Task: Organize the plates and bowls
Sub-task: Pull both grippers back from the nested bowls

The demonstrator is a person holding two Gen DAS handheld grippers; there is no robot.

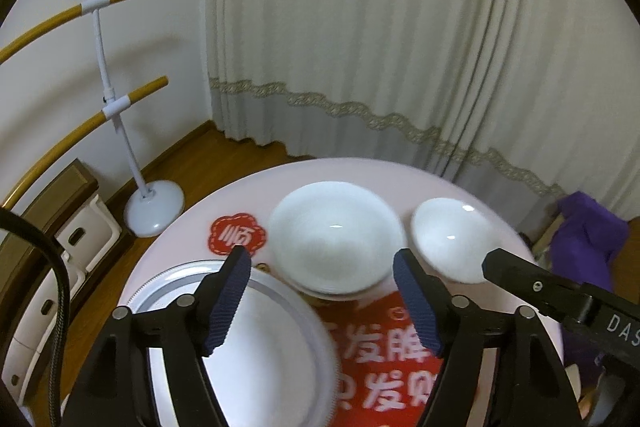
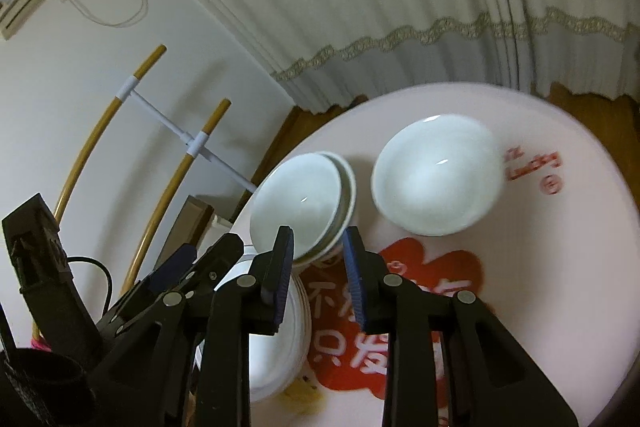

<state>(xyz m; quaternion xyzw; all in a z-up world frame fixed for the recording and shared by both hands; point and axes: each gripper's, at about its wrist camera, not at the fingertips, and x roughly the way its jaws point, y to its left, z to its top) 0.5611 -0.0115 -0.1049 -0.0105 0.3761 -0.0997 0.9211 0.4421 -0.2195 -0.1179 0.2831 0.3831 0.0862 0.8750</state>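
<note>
Nearest, the left gripper [image 1: 322, 285] is held wide apart over the stacked white plates [image 1: 264, 339]; the right gripper [image 2: 318, 259] is narrowly parted, empty. Beyond, nested white bowls [image 2: 304, 199] sit beside a lone white bowl [image 2: 436, 179], judged next to be nested.

We record dim, even indoor light; small glare spots in the bowls [image 1: 336, 235]; motion blur throughout; strong fisheye bending and black vignette at edges.
</note>
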